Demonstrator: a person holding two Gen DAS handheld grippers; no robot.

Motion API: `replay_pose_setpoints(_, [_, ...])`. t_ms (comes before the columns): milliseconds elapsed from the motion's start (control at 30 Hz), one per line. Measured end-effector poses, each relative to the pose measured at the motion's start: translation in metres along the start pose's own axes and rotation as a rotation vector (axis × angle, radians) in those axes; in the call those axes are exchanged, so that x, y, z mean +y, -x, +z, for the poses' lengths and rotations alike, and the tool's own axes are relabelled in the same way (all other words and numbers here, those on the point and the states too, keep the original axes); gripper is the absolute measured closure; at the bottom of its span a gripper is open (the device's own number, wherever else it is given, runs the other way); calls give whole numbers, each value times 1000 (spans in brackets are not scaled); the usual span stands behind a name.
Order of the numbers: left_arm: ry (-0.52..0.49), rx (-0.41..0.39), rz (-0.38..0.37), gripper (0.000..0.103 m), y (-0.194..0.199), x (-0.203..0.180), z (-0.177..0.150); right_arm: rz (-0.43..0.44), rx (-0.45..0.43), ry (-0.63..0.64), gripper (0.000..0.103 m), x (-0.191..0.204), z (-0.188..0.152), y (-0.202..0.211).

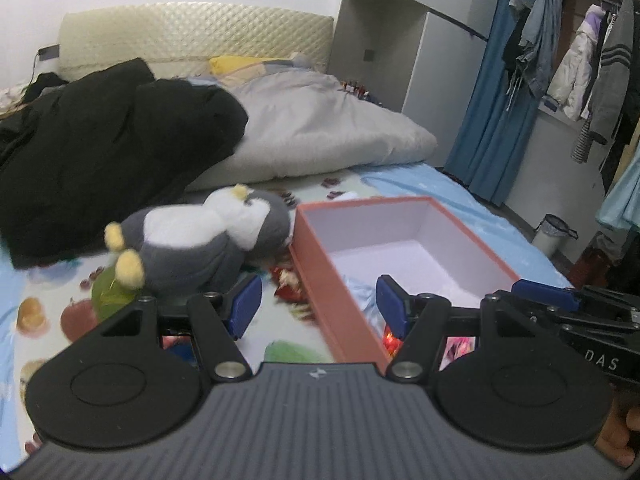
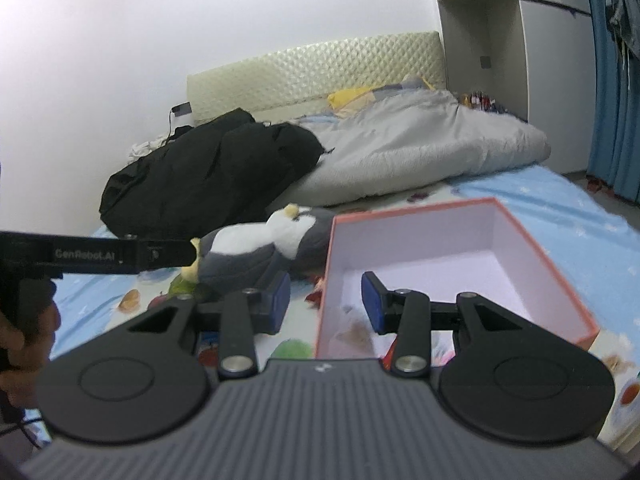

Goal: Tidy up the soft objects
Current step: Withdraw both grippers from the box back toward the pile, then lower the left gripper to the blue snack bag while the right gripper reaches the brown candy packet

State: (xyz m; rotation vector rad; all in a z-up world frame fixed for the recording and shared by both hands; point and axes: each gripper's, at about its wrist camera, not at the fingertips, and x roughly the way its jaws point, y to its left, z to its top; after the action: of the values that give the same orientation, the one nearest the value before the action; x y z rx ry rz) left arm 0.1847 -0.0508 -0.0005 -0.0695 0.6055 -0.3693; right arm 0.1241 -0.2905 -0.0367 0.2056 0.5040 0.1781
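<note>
A grey and white plush penguin (image 1: pixel 208 240) (image 2: pixel 256 248) with yellow beak and feet lies on the fruit-print sheet, just left of an open box (image 1: pixel 360 220) (image 2: pixel 420 228) that is salmon outside and white inside. My left gripper (image 1: pixel 318 306) hovers open over the box's near left wall, and its pads touch nothing. My right gripper (image 2: pixel 326 302) is also open, straddling the same wall without pressing it. Something pale blue (image 1: pixel 358 290) lies at the near end of the box, partly hidden. A small red item (image 1: pixel 286 284) sits on the sheet beside the box.
A black coat (image 1: pixel 100 152) and a grey duvet (image 1: pixel 320 132) are piled behind the penguin, against the headboard (image 1: pixel 192 36). Blue curtains (image 1: pixel 500 100) and hanging clothes (image 1: pixel 580 64) are on the right. A bin (image 1: pixel 554 234) stands on the floor past the bed edge.
</note>
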Motion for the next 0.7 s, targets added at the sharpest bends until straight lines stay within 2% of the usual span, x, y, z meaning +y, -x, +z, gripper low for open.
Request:
replay_pose_setpoints(167, [31, 10, 25, 34, 8, 15, -29, 16, 47, -25, 60, 14, -26, -2])
replay_pose_setpoints(333, [61, 20, 44, 32, 19, 28, -56, 20, 77, 12, 60, 30, -48, 0])
replay_pose_setpoints(600, [105, 77, 69, 32, 20, 40, -98, 15, 155, -25, 60, 42, -88, 2])
replay_pose_setpoints(700, [106, 98, 84, 32, 15, 45, -109, 13, 182, 0, 60, 47, -97, -4])
